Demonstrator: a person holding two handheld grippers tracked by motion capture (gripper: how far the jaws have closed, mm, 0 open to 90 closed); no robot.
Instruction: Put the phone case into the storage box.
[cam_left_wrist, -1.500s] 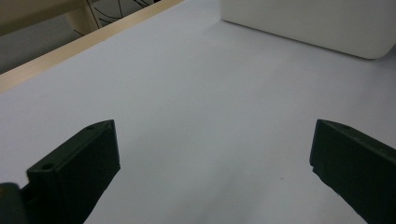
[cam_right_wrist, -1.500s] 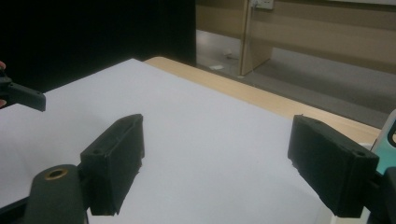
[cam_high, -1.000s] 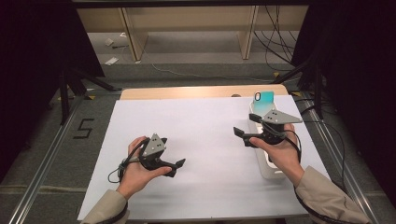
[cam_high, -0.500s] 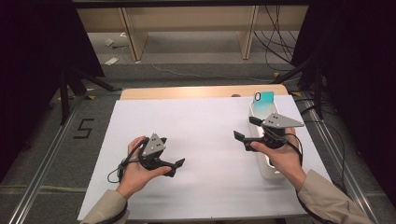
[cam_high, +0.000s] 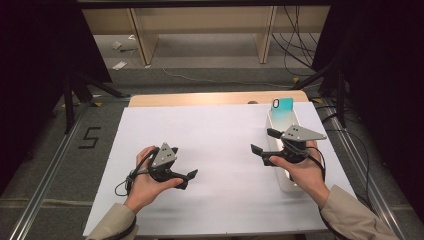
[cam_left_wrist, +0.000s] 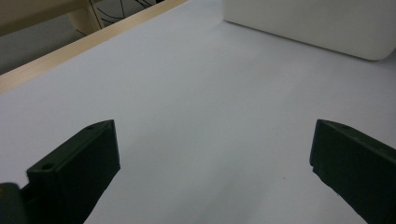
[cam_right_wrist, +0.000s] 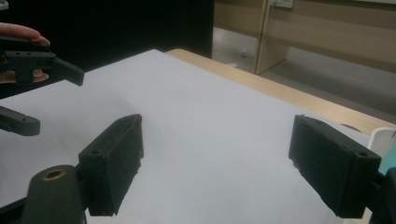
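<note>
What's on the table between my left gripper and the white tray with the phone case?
Nothing: in the high view only bare white table cover lies between the left gripper and the white tray holding the phone case.

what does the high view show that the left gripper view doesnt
High view alone: both hands, the left claw and right claw held open above the sheet, the teal phone lying at the far end of the white tray, and the grey floor. Left gripper view alone: a close look along its own two spread black jaws. Both: the white sheet, the tray's white wall and the table's wooden far edge.
</note>
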